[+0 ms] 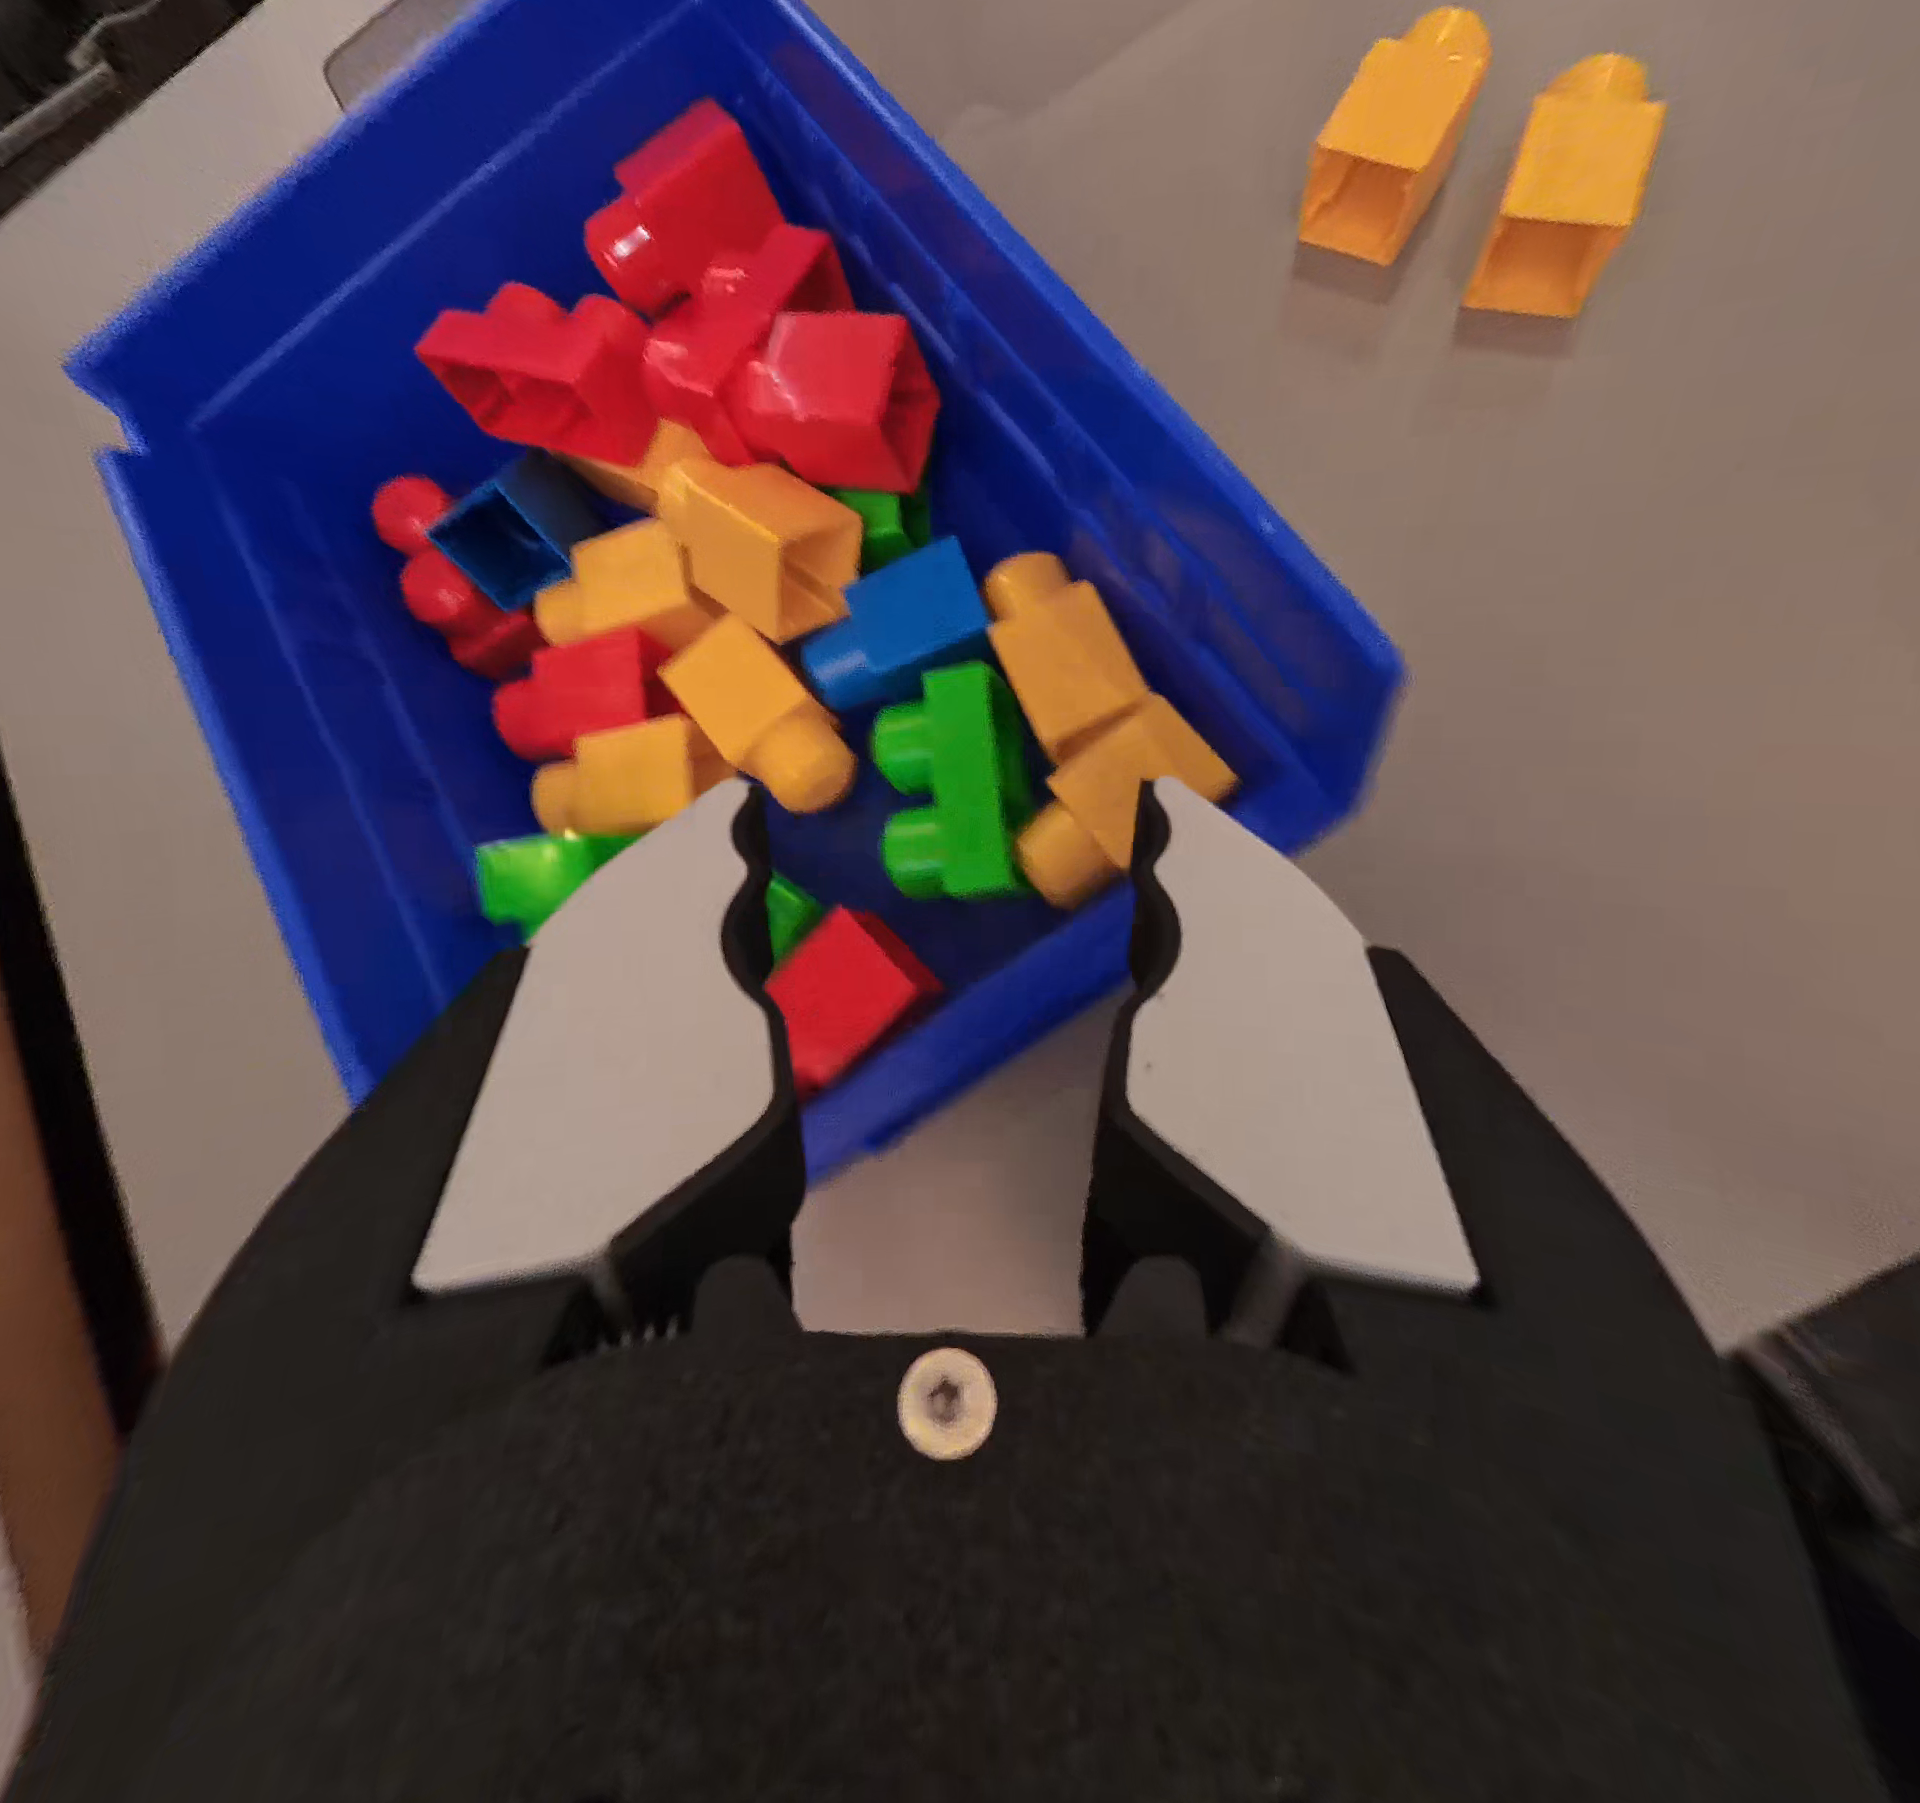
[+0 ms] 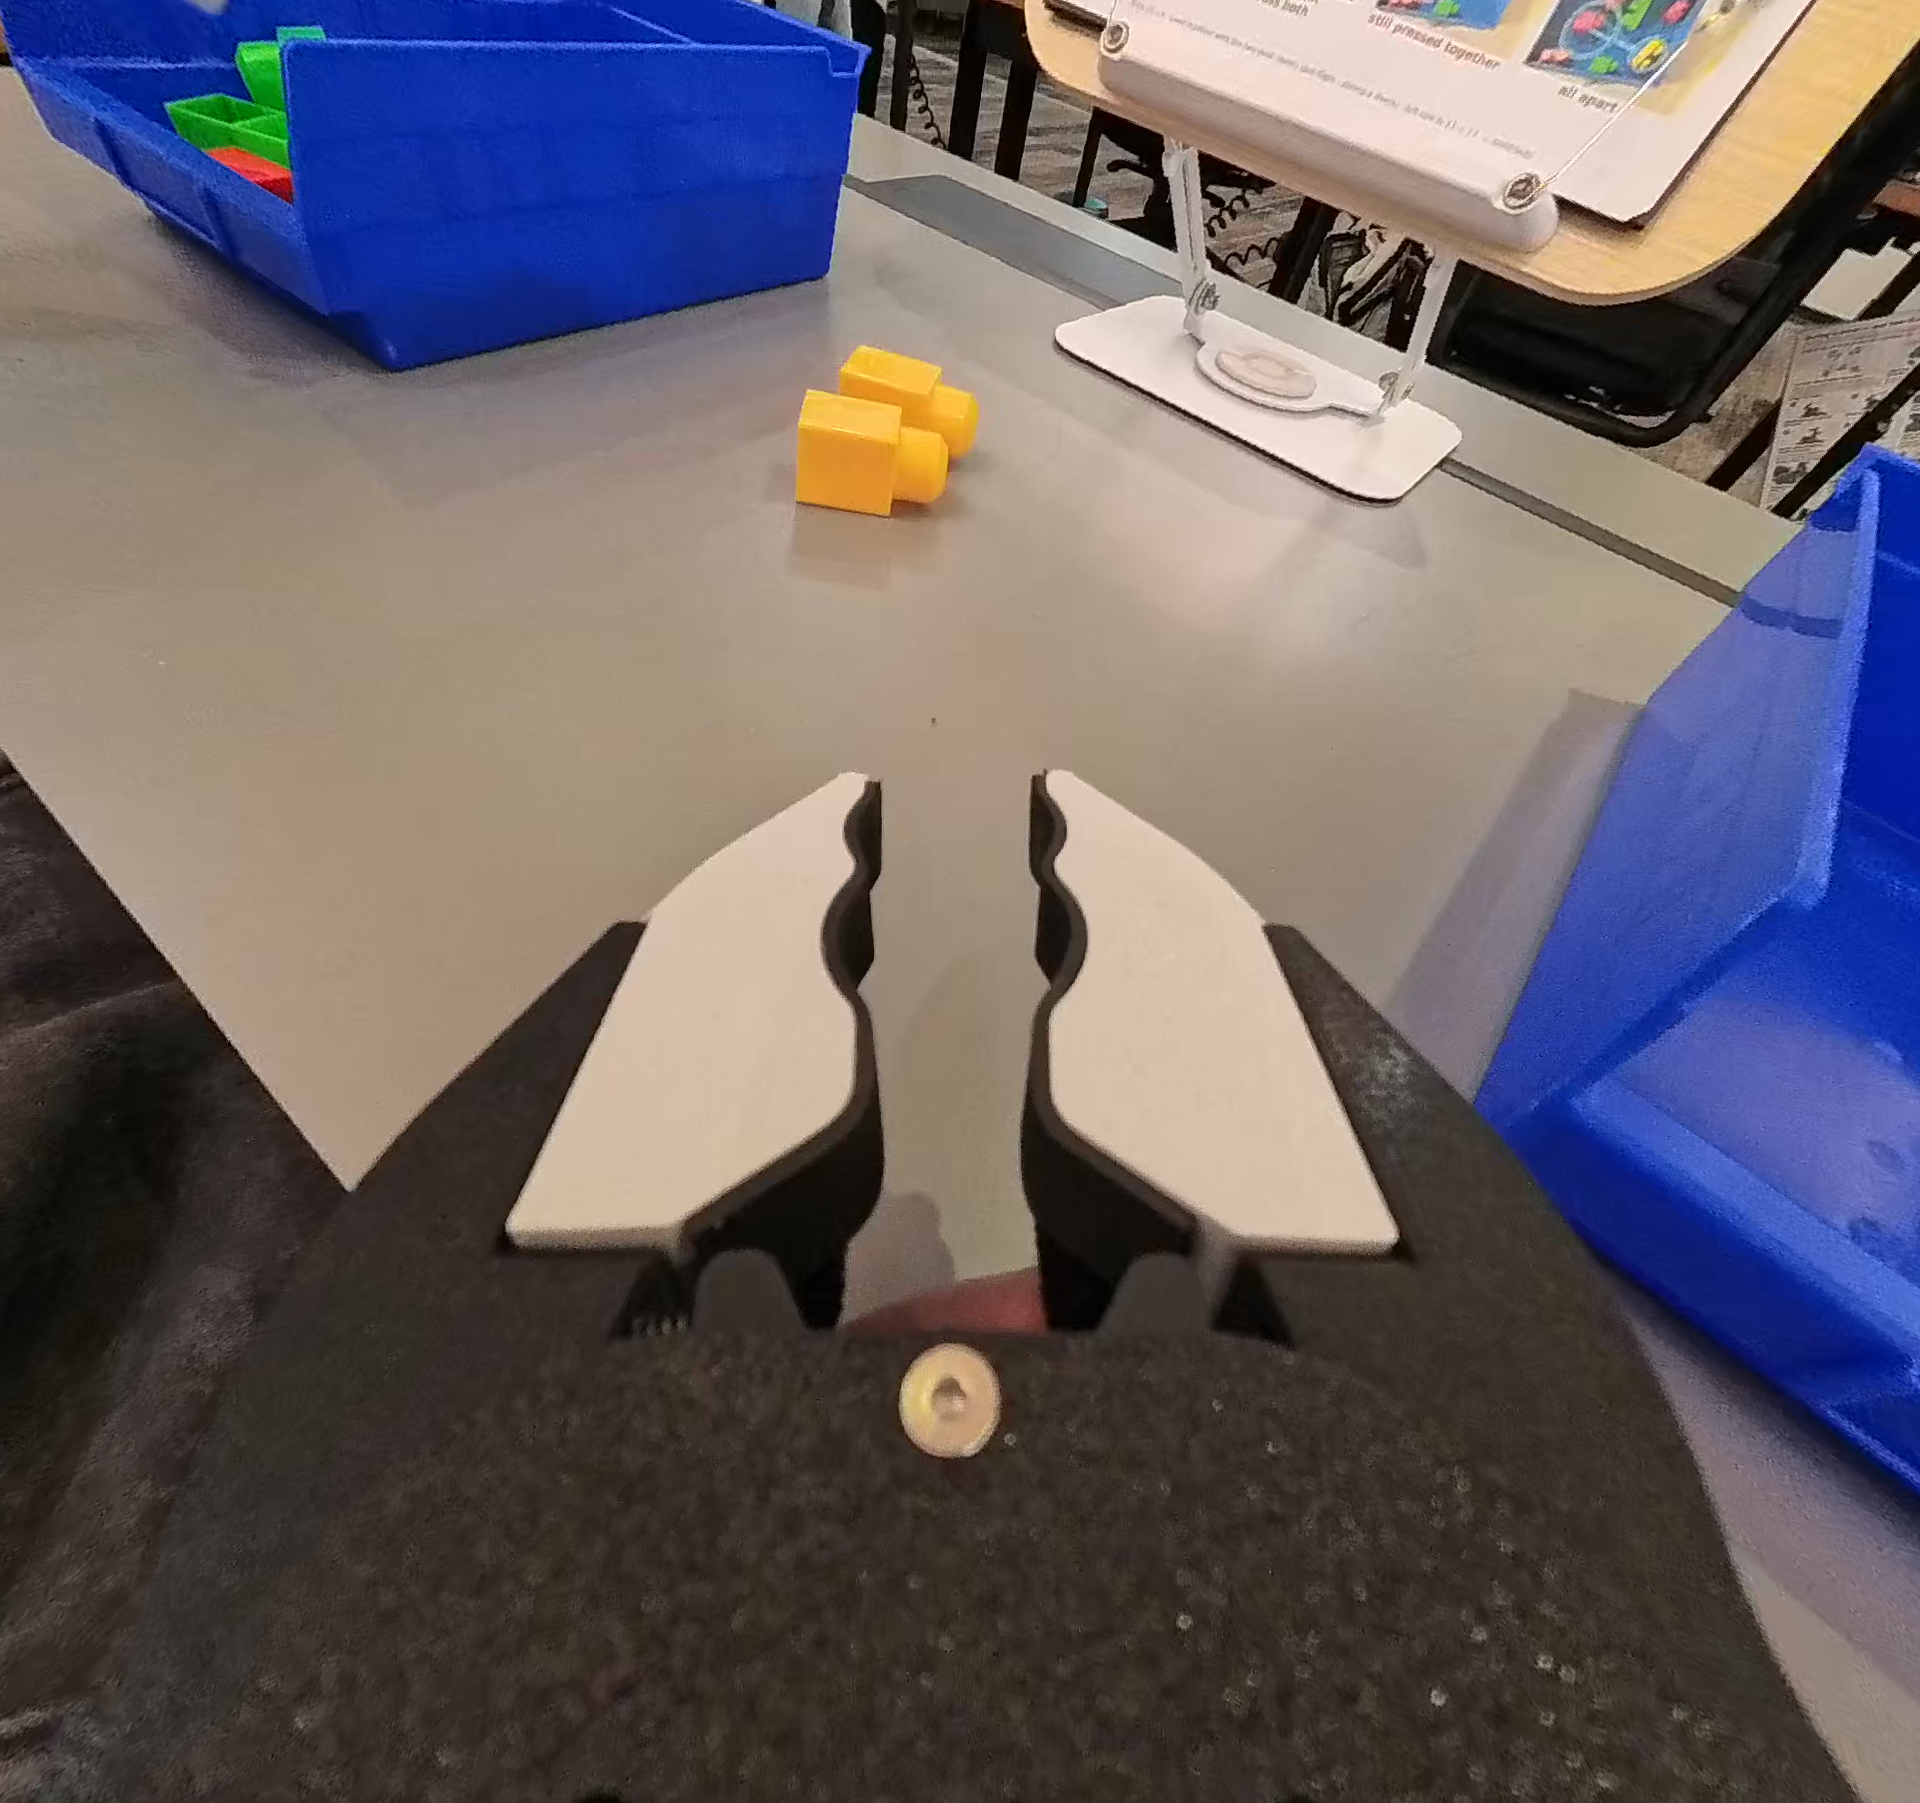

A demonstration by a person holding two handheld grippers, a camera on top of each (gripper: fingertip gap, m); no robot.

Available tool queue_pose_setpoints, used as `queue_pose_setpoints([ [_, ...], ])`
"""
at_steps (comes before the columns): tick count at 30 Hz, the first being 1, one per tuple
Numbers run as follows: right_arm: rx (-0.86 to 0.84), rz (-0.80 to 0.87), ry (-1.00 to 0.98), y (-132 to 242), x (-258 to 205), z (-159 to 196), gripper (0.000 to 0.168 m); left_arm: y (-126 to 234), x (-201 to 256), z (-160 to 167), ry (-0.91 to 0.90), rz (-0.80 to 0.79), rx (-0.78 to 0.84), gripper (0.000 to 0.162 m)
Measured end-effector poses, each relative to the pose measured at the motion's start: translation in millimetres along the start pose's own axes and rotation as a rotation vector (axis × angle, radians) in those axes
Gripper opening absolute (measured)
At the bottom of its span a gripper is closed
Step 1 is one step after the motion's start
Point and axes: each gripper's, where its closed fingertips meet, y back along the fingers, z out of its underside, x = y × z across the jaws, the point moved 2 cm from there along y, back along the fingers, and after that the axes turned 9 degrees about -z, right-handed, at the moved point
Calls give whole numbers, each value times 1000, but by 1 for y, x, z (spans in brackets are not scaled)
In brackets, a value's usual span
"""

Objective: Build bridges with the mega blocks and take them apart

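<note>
The left gripper [image 1: 951, 797], jaws spread and empty, hovers over the blue plastic bin [image 1: 312, 673] of glossy studded mega blocks [image 1: 769, 548]. The right gripper [image 2: 956, 787], jaws narrowly parted and empty, hovers above the smooth grey table [image 2: 416, 662]. Two yellow single-stud blocks [image 2: 883, 434] lie side by side at its 12 o'clock, before a white document stand [image 2: 1257, 392].

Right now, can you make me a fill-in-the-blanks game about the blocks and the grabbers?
1. The two blocks lying on the table outside the bin are both ____.
2. The bin that holds the pile of blocks is ____.
3. The left gripper hovers over the bin with its jaws ____.
4. The right gripper holds ____ between its fingers.

Missing words: yellow; blue; open; nothing
</note>
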Motion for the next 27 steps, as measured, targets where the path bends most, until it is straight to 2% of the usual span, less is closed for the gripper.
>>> queue_pose_setpoints([
  [3,-1,0,1,0,0,0,27,-31,-37,-27,-101,-13,-31,68],
  [7,0,-1,-6,0,1,0,27,-94,-89,-54,-242,-19,-142,71],
  [10,2,2,-15,0,2,0,27,-139,-116,-59,-270,11,-245,73],
  [14,-2,11,-10,0,2,1,26,-175,-129,-56,-312,83,-332,76],
  [19,-4,11,-25,0,4,2,26,-192,-115,-54,-317,263,-380,72],
  [23,-13,-9,-62,-2,6,4,26,-195,-97,-51,-330,329,-393,60],
  [24,-14,-14,-73,-2,6,4,26,-193,-96,-51,-322,336,-400,52],
  [27,-12,-29,-102,-3,8,5,26,-183,-97,-52,-331,319,-381,45],
])
